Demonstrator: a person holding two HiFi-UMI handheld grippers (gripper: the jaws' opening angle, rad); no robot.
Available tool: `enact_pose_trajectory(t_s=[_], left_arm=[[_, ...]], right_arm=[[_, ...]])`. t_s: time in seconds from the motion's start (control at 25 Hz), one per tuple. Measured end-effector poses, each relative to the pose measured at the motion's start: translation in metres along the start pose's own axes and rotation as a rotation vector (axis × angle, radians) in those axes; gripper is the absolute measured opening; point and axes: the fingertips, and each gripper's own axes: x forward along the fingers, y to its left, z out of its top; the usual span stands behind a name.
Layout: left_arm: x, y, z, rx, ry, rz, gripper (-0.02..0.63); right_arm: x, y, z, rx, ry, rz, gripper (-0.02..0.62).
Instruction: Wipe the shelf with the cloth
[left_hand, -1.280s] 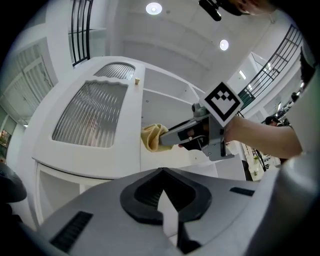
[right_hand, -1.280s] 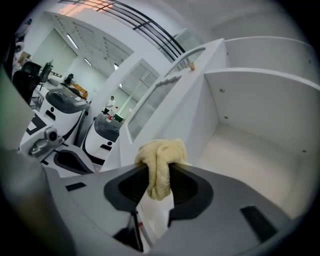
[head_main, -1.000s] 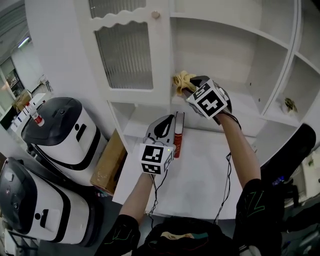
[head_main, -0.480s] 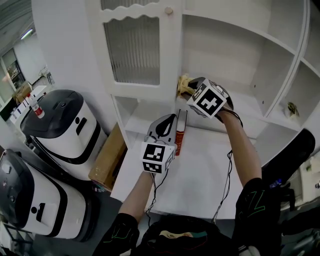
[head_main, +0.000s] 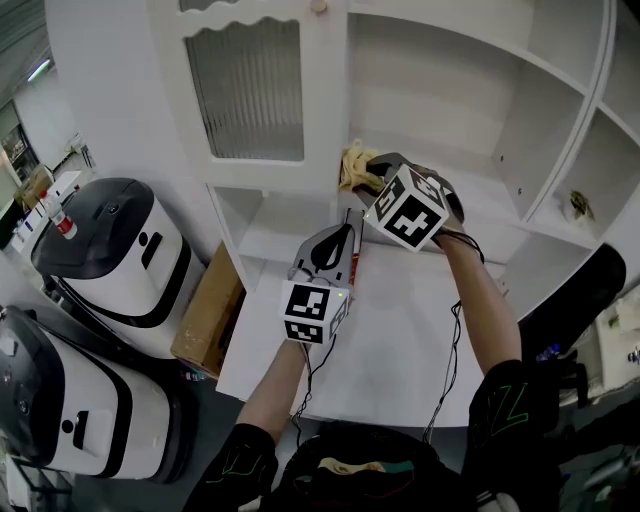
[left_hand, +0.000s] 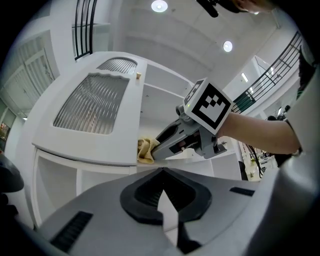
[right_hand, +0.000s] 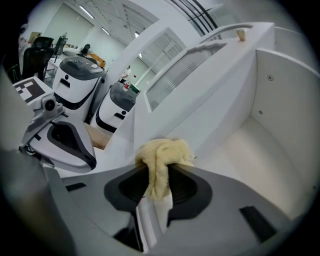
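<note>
Cloth (right_hand: 162, 152) pinched in right claw (right_hand: 160, 174) at left end of shelf (right_hand: 255, 160).

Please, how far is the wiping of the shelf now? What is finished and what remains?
Done: the yellow cloth is picked up and clamped in the right gripper. In hand: the cloth is at the shelf's front left corner, beside the cabinet door. Left: the shelf surface to the right and toward the back. Nothing shows which parts are already wiped.
</note>
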Motion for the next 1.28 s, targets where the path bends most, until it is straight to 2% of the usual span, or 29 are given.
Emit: enact_pose_trajectory(t_s=[0.32, 0.76, 1.0, 1.28], left_arm=[[0.011, -0.008, -0.002, -0.022, 0.001, -0.022, -0.002], [0.035, -0.047, -0.009, -0.05, 0.005, -0.107, -0.002], [0.045, -0.07, -0.009, -0.052, 0.008, -0.159, -0.002], [0.057, -0.099, -0.015, -0.067, 0.016, -0.214, -0.002]], right_arm=[[-0.015, -0.011, -0.026, 0.065, 0.013, -0.04, 0.118], [-0.045, -0.025, -0.073, 0.137, 0.049, -0.097, 0.118], [-0.063, -0.032, -0.099, 0.216, 0.047, -0.117, 0.118], [-0.087, -0.043, -0.138, 0.264, 0.104, -0.173, 0.118]])
